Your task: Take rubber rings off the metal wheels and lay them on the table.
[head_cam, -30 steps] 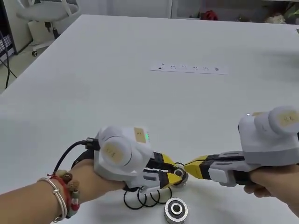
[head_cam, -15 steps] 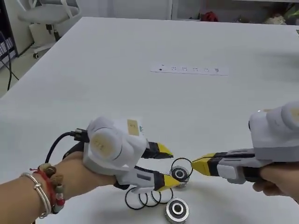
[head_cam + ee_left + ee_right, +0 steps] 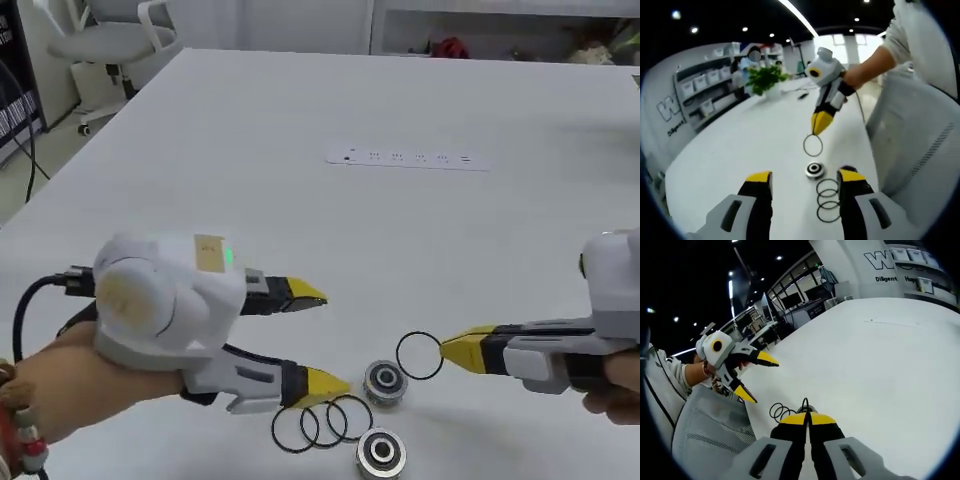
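Note:
My right gripper point(image 3: 447, 348) is shut on a black rubber ring point(image 3: 420, 355), which hangs from its yellow tips just above the table. In the left gripper view the same ring point(image 3: 813, 145) dangles over a bare metal wheel point(image 3: 814, 170). That wheel point(image 3: 385, 380) lies flat on the table, and a second wheel point(image 3: 381, 452) lies nearer me. Three loose rings point(image 3: 320, 423) lie side by side between them. My left gripper point(image 3: 322, 338) stands open to the left of the wheels, holding nothing. In the right gripper view its own jaws point(image 3: 809, 418) are closed, with the open left gripper point(image 3: 755, 375) beyond.
A white power strip point(image 3: 408, 158) lies farther back on the white table point(image 3: 300, 180). An office chair point(image 3: 100, 40) stands past the far left corner. The table's near edge is close to the second wheel.
My left gripper let go of the wheel, opened and drew back to the left. My right gripper pulled the ring off and moved a little right with it.

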The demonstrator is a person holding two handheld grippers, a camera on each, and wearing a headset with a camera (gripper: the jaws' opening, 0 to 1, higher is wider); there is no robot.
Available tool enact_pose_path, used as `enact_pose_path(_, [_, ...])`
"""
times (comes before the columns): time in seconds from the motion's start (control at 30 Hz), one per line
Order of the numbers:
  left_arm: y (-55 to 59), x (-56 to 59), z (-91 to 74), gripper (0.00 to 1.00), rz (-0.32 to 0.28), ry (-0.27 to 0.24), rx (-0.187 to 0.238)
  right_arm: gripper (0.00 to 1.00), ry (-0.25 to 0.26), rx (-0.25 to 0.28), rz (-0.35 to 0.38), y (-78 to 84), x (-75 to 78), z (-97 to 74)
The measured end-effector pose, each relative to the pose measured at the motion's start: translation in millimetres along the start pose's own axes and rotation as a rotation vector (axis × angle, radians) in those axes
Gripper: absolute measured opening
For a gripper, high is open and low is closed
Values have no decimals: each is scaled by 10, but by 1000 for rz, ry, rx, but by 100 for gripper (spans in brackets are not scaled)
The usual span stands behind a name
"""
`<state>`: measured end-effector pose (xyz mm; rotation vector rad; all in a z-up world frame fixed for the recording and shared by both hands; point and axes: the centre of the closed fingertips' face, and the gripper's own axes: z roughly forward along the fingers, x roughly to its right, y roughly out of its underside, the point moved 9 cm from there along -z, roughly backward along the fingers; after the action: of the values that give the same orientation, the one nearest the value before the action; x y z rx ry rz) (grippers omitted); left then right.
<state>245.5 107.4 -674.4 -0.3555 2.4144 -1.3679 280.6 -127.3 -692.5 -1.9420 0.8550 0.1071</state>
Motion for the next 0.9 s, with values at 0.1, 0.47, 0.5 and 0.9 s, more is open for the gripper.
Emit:
enact_pose_path(0.1, [2, 8, -129, 55, -5, -33, -6, 0, -2, 9, 8, -8, -22, -53])
enact_pose_path(0.47, [108, 127, -589, 63, -45, -93, -15, 0, -12, 30, 10, -53, -181, -160])
enact_pose_path(0.5, [123, 134, -621, 64, -55, -95, -11, 0, -15, 31, 10, -57, -200, -162])
enact_pose_path(0.9, [261, 269, -891, 70, -110, -123, -5, 0, -42, 22, -5, -53, -475, -126])
